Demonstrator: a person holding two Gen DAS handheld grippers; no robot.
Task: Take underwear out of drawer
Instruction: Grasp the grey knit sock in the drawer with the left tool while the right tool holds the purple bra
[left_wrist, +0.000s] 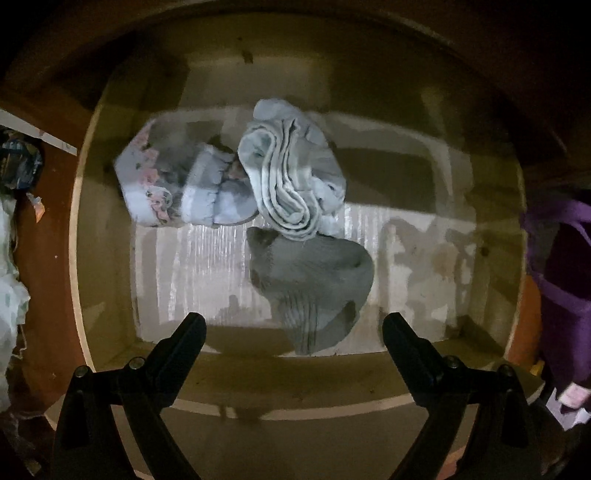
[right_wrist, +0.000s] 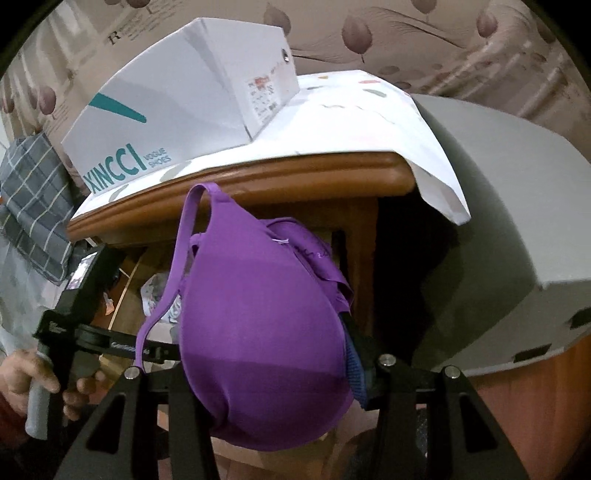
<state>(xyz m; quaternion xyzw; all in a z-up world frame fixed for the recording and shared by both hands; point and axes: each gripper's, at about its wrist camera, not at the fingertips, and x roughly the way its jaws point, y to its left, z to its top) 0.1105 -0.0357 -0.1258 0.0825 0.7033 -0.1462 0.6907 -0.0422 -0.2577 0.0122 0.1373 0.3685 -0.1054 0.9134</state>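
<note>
left gripper (left_wrist: 293, 325) spread wide, empty, pointing straight down into the drawer (left_wrist: 107, 221); grey underwear (left_wrist: 314, 284) lying at 12 o'clock just beyond the fingertips, long axis running 11 to 5; right gripper (right_wrist: 273, 369) clenched on purple bra (right_wrist: 258, 332), outside the drawer.

1. in the drawer (left_wrist: 107, 206) we see three garments bunched near the middle: the floral piece (left_wrist: 147, 181) toward the left wall, the folded piece (left_wrist: 291, 177) touching its right side.
2. the ribbed piece (left_wrist: 314, 280) lies just before the folded one, nearer the front edge.
3. the shoebox (right_wrist: 177, 103) sits on the cabinet top (right_wrist: 258, 177).
</note>
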